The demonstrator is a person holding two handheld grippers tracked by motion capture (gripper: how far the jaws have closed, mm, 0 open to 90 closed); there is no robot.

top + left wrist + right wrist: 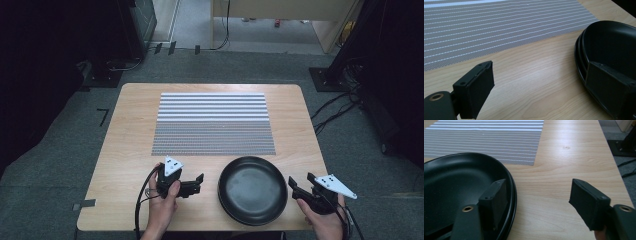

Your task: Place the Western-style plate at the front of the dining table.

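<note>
High view: I hold both grippers at the near edge of the table, one on each side of the black plate, which sits just below the striped mat. My left gripper and right gripper both stand wide apart, empty. I judge this an approach step; next, each must close in on the plate's rim from its own side.

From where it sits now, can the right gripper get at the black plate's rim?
Probably yes. The right gripper is open just beside the black plate, with bare table between them and nothing in the way. In the right gripper view one jaw already overlaps the rim.
</note>
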